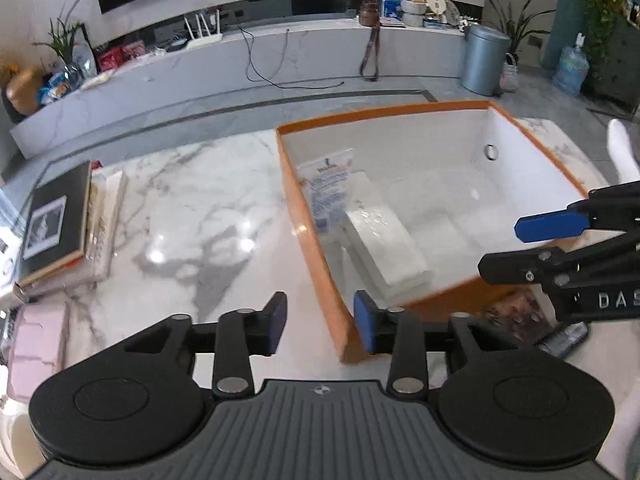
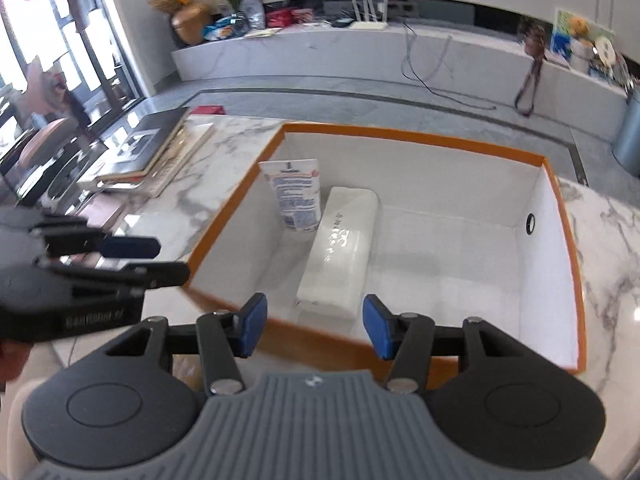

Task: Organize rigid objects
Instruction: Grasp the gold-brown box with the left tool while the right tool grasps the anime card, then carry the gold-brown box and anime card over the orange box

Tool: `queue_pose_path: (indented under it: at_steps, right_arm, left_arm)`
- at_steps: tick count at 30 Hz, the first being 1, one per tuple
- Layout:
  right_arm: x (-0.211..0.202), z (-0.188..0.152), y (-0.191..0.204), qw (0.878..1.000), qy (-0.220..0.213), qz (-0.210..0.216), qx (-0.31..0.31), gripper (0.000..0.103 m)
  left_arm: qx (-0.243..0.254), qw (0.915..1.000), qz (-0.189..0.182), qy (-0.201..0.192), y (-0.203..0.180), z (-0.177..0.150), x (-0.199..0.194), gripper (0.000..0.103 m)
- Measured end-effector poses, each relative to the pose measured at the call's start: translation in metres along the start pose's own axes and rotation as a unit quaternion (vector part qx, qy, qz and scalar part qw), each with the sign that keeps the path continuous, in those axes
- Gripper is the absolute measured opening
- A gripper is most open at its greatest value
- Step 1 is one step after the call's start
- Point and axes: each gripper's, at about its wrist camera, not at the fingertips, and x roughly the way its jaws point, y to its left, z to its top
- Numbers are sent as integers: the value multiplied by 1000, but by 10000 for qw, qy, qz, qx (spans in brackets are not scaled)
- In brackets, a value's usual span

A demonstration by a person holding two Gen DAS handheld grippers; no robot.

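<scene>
Right claw (image 2: 314, 330), spread empty, hovers over orange box (image 2: 420, 138) near edge.

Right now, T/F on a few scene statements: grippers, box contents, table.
1. Both grippers are open and hold nothing. True: the left gripper and right gripper have spread jaws with nothing between.
2. The box is empty. False: it holds a tube and a white pack.
3. The tube leans against the box's left wall. True.
4. The white pack stands upright on end. False: it lies flat on the box floor beside the tube.
5. Books are stacked on the table left of the box. True.
</scene>
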Motion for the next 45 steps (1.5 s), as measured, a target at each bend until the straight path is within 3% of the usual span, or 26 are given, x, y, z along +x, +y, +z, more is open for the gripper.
queue_pose_path:
  at_steps: [4, 7, 8, 12, 15, 26, 32, 37, 45]
  right_arm:
    - [-10, -15, -8, 9998, 172, -24, 100, 58]
    - [-7, -30, -12, 9987, 392, -312, -66, 84]
    - [-1, -35, -15, 9976, 525, -446, -87, 91]
    - [33, -48, -35, 9917, 1041, -687, 300, 100]
    - [57, -53, -48, 9877, 1232, -696, 672, 101]
    - [98, -59, -57, 9789, 1542, -817, 1065, 100]
    - [106, -57, -56, 9792, 1473, -888, 1074, 92]
    - [107, -57, -51, 9794, 1440, -1004, 1002, 90]
    - [86, -62, -56, 9808, 1284, -856, 1195, 88]
  left_arm:
    - [227, 9996, -44, 175, -9, -17, -4, 68]
    - [326, 9980, -73, 537, -11, -32, 14, 86]
    - [299, 9973, -95, 664, -11, -36, 22, 86]
    - [101, 9961, -115, 868, -9, -51, 48, 92]
    - [-26, 9961, -123, 875, -7, -56, 57, 96]
    - [86, 9943, -22, 1058, -10, -65, 79, 95]
    - [-5, 9915, -31, 1302, -10, -71, 86, 85]
    - [-11, 9917, -67, 1284, -12, -70, 86, 68]
    - [-117, 9940, 85, 1087, -9, -68, 74, 67]
